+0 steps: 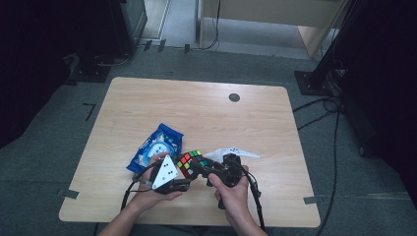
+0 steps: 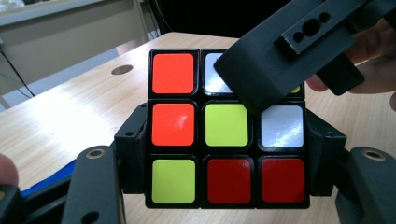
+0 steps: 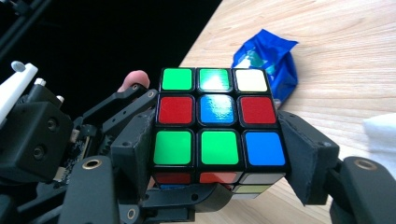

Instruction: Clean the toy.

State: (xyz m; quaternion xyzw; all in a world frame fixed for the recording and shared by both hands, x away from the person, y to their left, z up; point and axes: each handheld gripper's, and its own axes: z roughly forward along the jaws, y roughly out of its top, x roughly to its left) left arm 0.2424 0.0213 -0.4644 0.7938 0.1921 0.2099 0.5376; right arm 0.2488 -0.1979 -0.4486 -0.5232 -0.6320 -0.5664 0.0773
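Scrambled plastic puzzle cube with glossy coloured stickers [image 1: 193, 162] sits lower centre of the high view, lifted between both tools above the pale wooden table [image 1: 206, 110]. Left gripper [image 2: 226, 154] clenched on the cube's lower layers, jaws flat on opposite side faces. Right gripper [image 3: 219, 154] grasps it too, jaws hugging one layer. Likely a layer twist: keep the left clamp rigid, turn the right about the cube's axis, stay square so the layers don't bind. Stickers are slick and reflective; pads are hard matte black. Crinkly blue foil snack bag [image 1: 156, 146] lies upper left of the cube.
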